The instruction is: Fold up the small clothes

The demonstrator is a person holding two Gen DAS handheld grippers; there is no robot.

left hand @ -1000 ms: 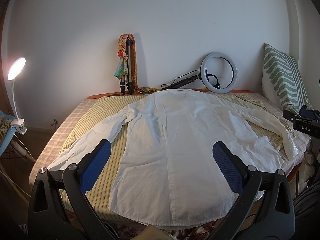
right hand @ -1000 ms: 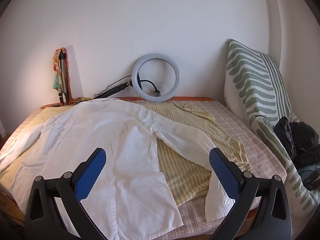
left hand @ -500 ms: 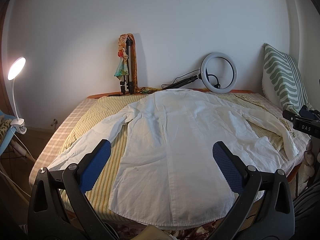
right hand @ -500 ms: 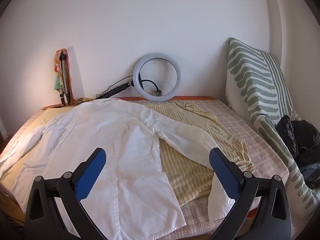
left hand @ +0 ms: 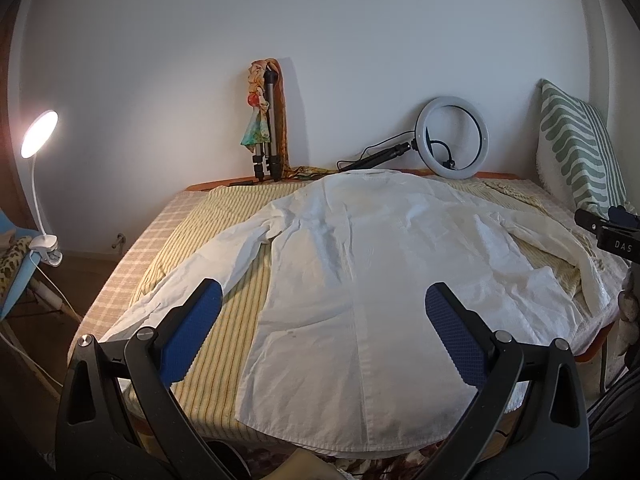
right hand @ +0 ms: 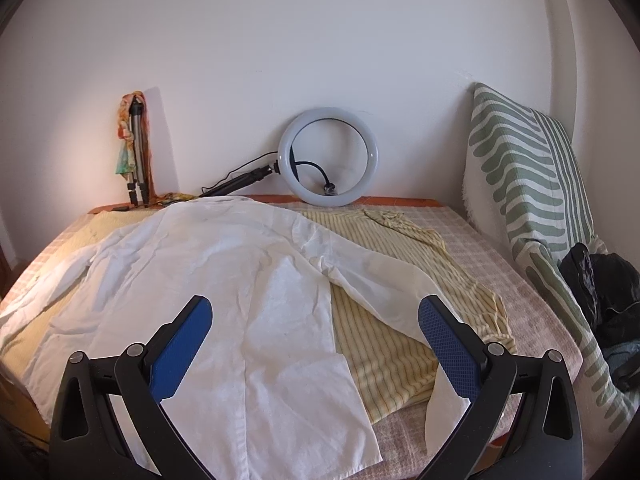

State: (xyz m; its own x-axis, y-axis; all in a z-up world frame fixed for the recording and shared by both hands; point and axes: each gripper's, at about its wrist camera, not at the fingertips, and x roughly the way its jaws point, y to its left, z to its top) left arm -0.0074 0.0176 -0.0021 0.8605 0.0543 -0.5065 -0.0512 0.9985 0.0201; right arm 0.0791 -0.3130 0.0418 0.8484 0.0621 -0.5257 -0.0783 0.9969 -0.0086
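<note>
Both pairs of blue-padded fingers stand wide apart and grip nothing. The left gripper point(left hand: 320, 320) hangs above the near hem of the white shirt point(left hand: 392, 280), its fingers point(left hand: 192, 332) clear of the cloth; the right gripper point(right hand: 316, 330) hangs over the shirt's right side, also touching nothing. The shirt lies spread flat, back up, sleeves out to both sides, on a yellow striped garment point(right hand: 392, 356) that covers part of the checked bed point(right hand: 532, 320). At the right edge of the left view a black device point(left hand: 616, 236) carries the letters "DAS". Farther back, a green-and-white striped pillow point(right hand: 524, 184) leans at the right; a ring light point(right hand: 328, 160) and a folded tripod point(left hand: 268, 128) draped with a patterned scarf stand against the wall. A lit clip lamp point(left hand: 40, 132) glows far left.
</note>
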